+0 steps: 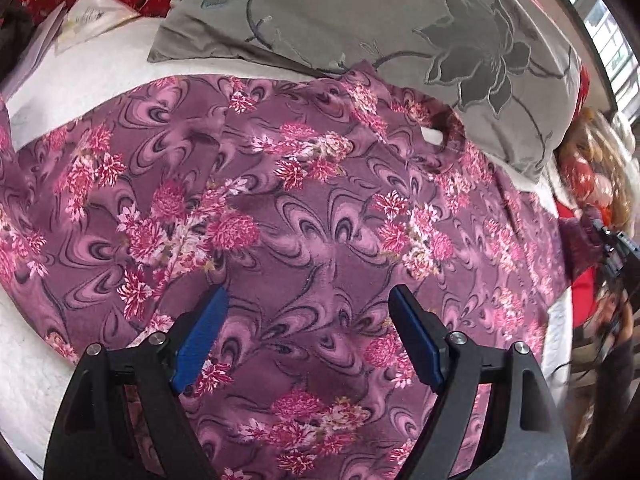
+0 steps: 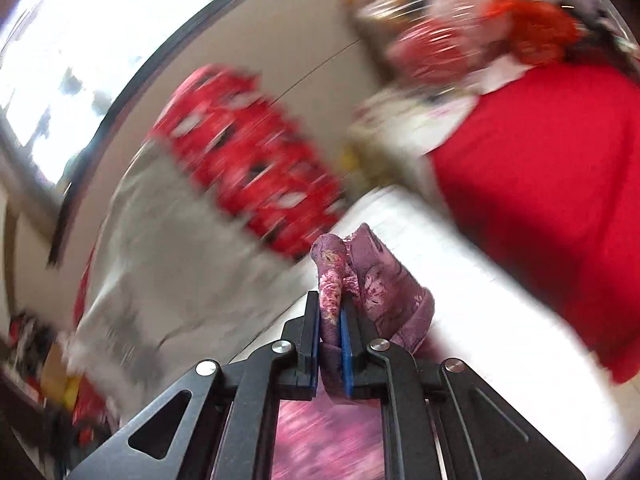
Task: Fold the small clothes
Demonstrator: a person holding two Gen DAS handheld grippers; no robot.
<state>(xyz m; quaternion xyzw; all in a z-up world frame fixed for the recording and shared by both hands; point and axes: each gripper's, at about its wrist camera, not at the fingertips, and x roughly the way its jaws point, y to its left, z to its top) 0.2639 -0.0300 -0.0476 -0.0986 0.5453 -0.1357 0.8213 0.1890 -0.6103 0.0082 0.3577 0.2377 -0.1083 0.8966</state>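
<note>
Soft purple floral-print fabric garment [image 1: 304,216] spread over white textured bedding [image 1: 24,344], left gripper [image 1: 308,300] spread apart above it, right gripper [image 2: 331,316] clamped on a bunched fold of the garment, grey flower-embroidered cushion [image 1: 360,12] behind.

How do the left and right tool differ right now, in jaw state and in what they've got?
The left tool has its jaws spread wide; the right tool has its jaws closed tight.
The left tool holds nothing and hangs above the spread purple floral garment; the right tool pinches a bunched fold of that fabric.
The left view is sharp; the right view is motion-blurred.
Both have black frames and blue pads.
</note>
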